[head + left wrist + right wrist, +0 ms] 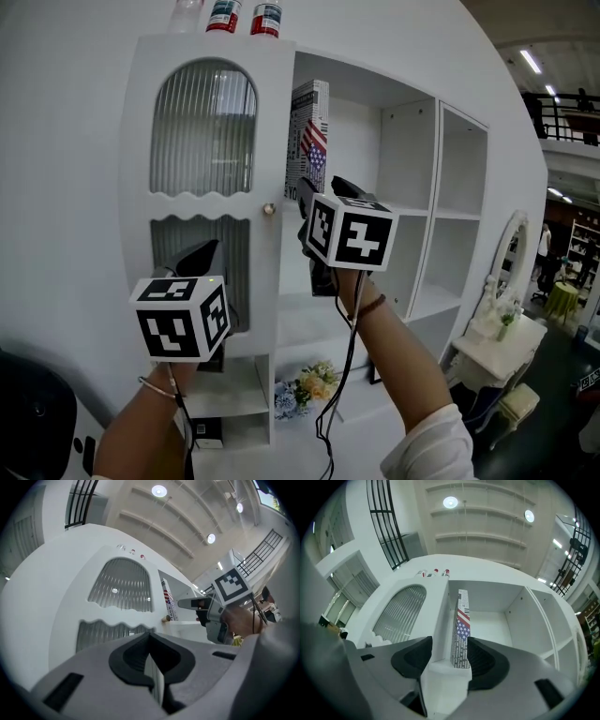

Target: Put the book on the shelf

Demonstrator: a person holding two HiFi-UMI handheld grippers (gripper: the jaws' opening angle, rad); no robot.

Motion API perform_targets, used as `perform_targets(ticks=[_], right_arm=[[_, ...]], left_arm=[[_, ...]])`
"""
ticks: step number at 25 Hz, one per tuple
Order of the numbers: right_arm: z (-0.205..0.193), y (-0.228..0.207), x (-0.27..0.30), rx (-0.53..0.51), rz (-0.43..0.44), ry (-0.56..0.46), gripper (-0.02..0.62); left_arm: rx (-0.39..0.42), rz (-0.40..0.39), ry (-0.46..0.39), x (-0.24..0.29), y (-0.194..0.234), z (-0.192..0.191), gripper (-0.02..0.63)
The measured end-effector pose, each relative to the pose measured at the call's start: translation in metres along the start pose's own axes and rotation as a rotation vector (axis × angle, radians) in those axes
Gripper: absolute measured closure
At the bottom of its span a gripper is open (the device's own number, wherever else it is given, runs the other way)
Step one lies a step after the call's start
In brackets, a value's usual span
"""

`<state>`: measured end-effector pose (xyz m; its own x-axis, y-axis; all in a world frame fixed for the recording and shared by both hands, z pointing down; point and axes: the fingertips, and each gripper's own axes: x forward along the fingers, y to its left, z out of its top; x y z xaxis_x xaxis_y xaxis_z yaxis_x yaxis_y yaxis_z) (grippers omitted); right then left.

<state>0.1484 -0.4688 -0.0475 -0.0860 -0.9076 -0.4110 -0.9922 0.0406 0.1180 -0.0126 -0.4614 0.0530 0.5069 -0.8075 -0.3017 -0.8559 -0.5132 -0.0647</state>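
The book (309, 131), its spine printed with a US flag, stands upright in the top shelf compartment (361, 141), hard against the left partition. It also shows in the right gripper view as a tall narrow book (461, 630) and, small, in the left gripper view (168, 604). My right gripper (307, 197) is just below and in front of it, open (449, 653), with nothing between its jaws; the book lies beyond the tips. My left gripper (202, 258) hangs lower, before the ribbed door, its jaws shut (151, 641) on nothing. The left gripper view also catches the right gripper (185, 604).
A white shelf unit has an arched ribbed-glass door (203, 141) with a small knob (269, 209) and open compartments (459, 159) to the right. Bottles (225, 14) stand on top. Flowers (309, 384) sit low down, a white dressing table (497, 342) at right.
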Motion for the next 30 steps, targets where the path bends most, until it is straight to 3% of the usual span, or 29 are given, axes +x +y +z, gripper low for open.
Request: perform_targets(ticks=[8,14,23,30], right_arm=[[-0.035,0.018,-0.041,0.016,0.067,0.029,0.359],[-0.068,0.020,-0.087,-0.075,0.071,0.037,0.395],[-0.136,0.030,-0.145,-0.128,0.061,0.092,0.446],[-0.183,0.038,-0.176,-0.049,0.029,0.155,0.476]], left_arm=[[-0.005,-0.024,0.022,-0.018,-0.012,-0.022,0.604],[-0.011,-0.059,0.011,-0.039,-0.032,-0.036,0.604],[-0.066,-0.091,0.050,-0.062,-0.061,-0.102,0.604],[-0.041,-0.084,0.096,-0.085,-0.070,-0.146,0.604]])
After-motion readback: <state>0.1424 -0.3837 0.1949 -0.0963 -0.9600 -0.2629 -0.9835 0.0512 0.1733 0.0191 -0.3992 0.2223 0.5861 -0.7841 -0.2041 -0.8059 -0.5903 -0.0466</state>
